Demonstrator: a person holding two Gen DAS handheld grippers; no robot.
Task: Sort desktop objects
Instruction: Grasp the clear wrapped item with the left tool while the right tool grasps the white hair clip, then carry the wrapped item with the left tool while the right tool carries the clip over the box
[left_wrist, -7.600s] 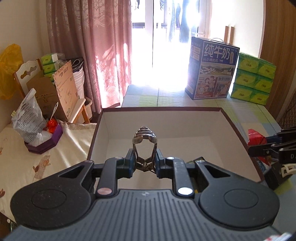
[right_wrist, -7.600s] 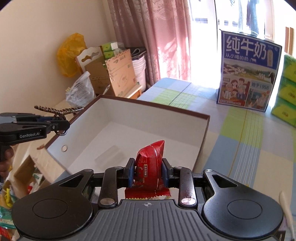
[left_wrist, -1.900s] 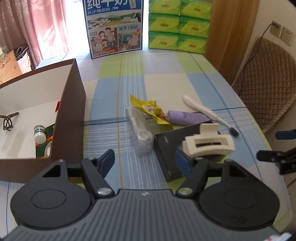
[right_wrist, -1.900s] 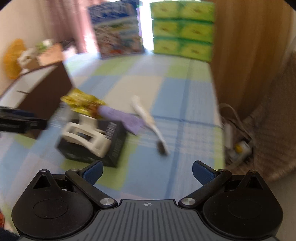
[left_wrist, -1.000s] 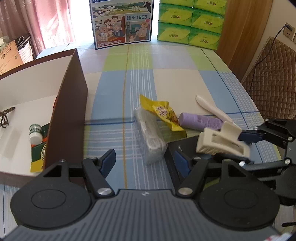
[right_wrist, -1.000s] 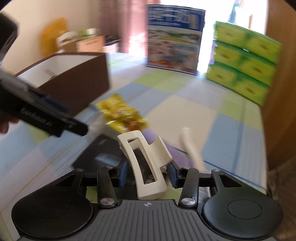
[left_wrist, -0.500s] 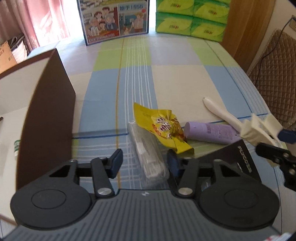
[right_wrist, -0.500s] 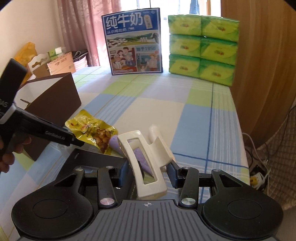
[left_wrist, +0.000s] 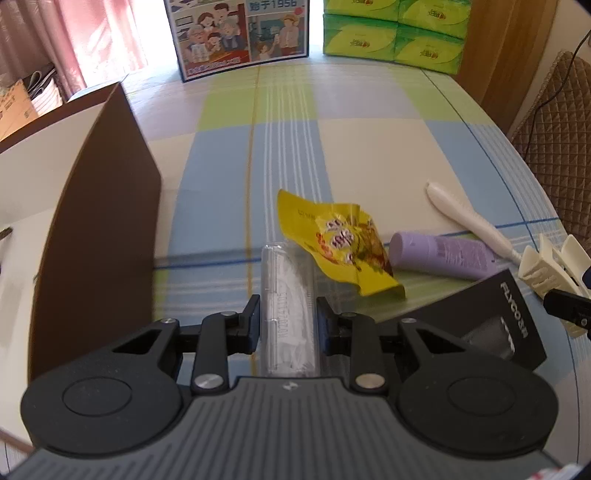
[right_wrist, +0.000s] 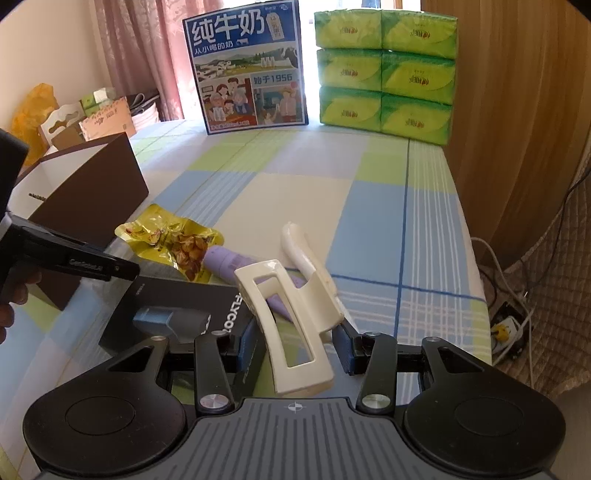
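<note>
My left gripper (left_wrist: 288, 317) is shut on a clear plastic packet (left_wrist: 286, 295) that lies on the checked tablecloth. My right gripper (right_wrist: 299, 343) is shut on a cream hair claw clip (right_wrist: 291, 321) and holds it above a black box (right_wrist: 177, 314). The clip also shows at the right edge of the left wrist view (left_wrist: 546, 269). A yellow snack bag (left_wrist: 340, 240), a purple tube (left_wrist: 439, 254) and a white brush (left_wrist: 469, 218) lie on the cloth. The brown storage box (left_wrist: 99, 206) stands to the left.
A blue milk carton (right_wrist: 247, 74) and stacked green tissue packs (right_wrist: 384, 70) stand at the table's far edge. A quilted chair (left_wrist: 554, 129) is off the right edge. The black box (left_wrist: 491, 325) lies right of my left gripper.
My left gripper has moved forward and closed on the clear packet. My right gripper took the cream clip off the black box and keeps it lifted.
</note>
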